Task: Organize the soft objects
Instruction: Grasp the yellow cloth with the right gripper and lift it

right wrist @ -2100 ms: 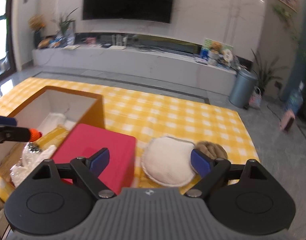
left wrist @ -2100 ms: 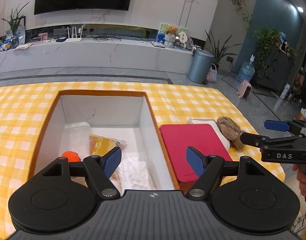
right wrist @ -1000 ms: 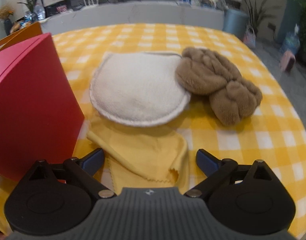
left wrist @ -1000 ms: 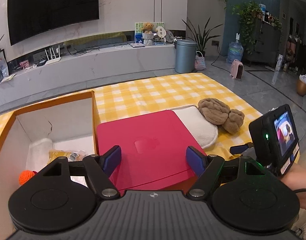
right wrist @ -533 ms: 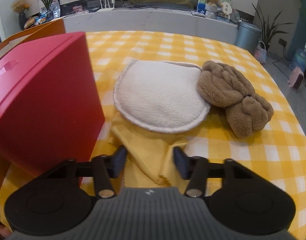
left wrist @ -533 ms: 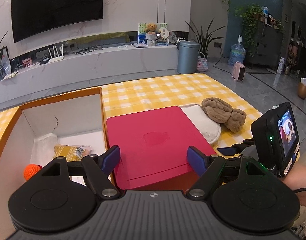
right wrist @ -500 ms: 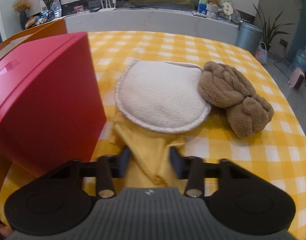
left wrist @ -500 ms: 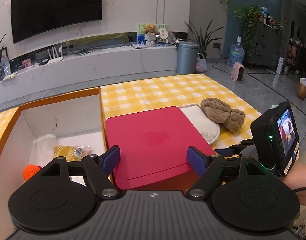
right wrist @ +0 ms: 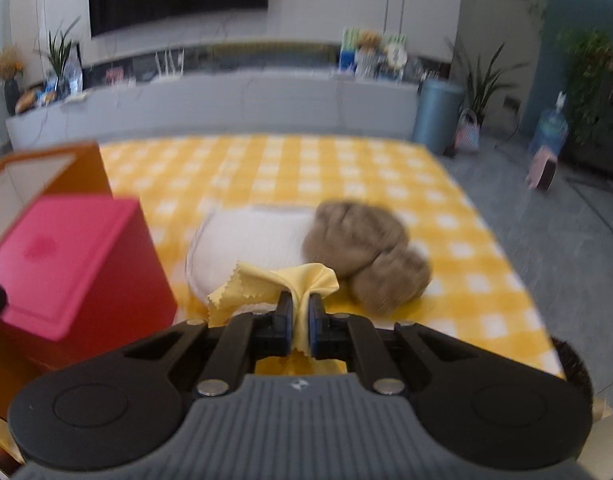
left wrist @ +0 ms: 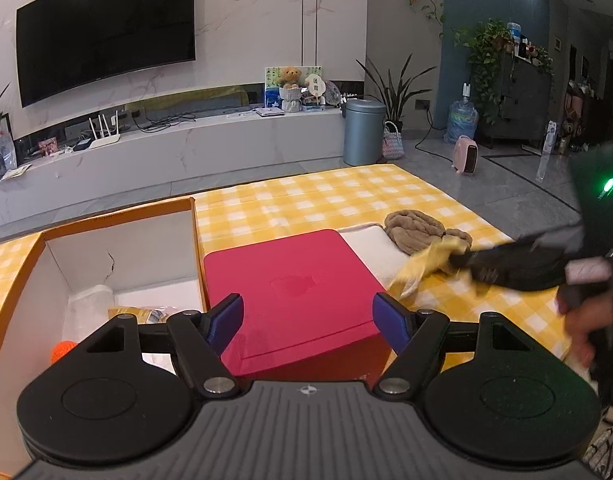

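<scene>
My right gripper [right wrist: 300,304] is pinching a crumpled yellow cloth [right wrist: 274,280], its jaws closing with both pads pressed on the fabric, and the cloth hangs lifted off the table. In the left wrist view the same gripper [left wrist: 454,258] and cloth [left wrist: 422,264] are blurred at the right. Just beyond lie a white round pad [right wrist: 254,236] and a brown plush toy [right wrist: 358,236], touching each other. My left gripper [left wrist: 308,316] hovers wide above the red box [left wrist: 294,280], its jaws closing slightly with nothing between them.
An orange box [left wrist: 118,216] with white walls stands left of the red box and holds an orange ball [left wrist: 62,350] and a yellow packet [left wrist: 142,314]. A yellow checked cloth [left wrist: 306,200] covers the table. A person's hand [left wrist: 586,320] holds the right gripper.
The right gripper's jaws went from wide to shut on the yellow cloth, then rose with it off the table. The left gripper stayed in place.
</scene>
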`<state>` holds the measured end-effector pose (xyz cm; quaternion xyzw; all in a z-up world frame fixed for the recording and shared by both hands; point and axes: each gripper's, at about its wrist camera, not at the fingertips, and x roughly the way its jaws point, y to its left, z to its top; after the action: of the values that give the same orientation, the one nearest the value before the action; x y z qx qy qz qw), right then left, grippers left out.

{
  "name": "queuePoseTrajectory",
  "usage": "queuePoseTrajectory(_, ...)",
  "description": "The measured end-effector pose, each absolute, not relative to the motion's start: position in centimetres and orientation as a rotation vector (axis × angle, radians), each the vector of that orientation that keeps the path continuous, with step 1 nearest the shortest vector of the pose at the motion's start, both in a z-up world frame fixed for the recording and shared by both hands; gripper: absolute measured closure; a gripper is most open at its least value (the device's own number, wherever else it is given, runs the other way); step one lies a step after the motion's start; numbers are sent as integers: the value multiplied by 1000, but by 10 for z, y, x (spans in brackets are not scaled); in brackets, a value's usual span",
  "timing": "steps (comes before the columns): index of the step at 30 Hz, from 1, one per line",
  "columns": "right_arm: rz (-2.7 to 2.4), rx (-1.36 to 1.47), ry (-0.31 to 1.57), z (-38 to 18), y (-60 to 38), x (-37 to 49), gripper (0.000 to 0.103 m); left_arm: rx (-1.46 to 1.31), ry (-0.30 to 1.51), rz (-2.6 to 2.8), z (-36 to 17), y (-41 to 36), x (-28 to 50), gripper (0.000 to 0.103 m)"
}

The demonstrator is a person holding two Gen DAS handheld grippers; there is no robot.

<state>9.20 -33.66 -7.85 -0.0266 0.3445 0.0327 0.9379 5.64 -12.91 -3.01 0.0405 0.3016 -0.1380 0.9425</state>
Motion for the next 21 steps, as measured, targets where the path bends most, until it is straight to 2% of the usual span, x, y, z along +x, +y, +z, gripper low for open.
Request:
queuePoseTrajectory(9,-10,-62,578,-35,-377,73,97,24,664,-371,-21,-150,54,17)
queuePoseTrajectory(21,-44,-14,575,-17,-426,52,97,239,732,-446,-26,-239,85,16)
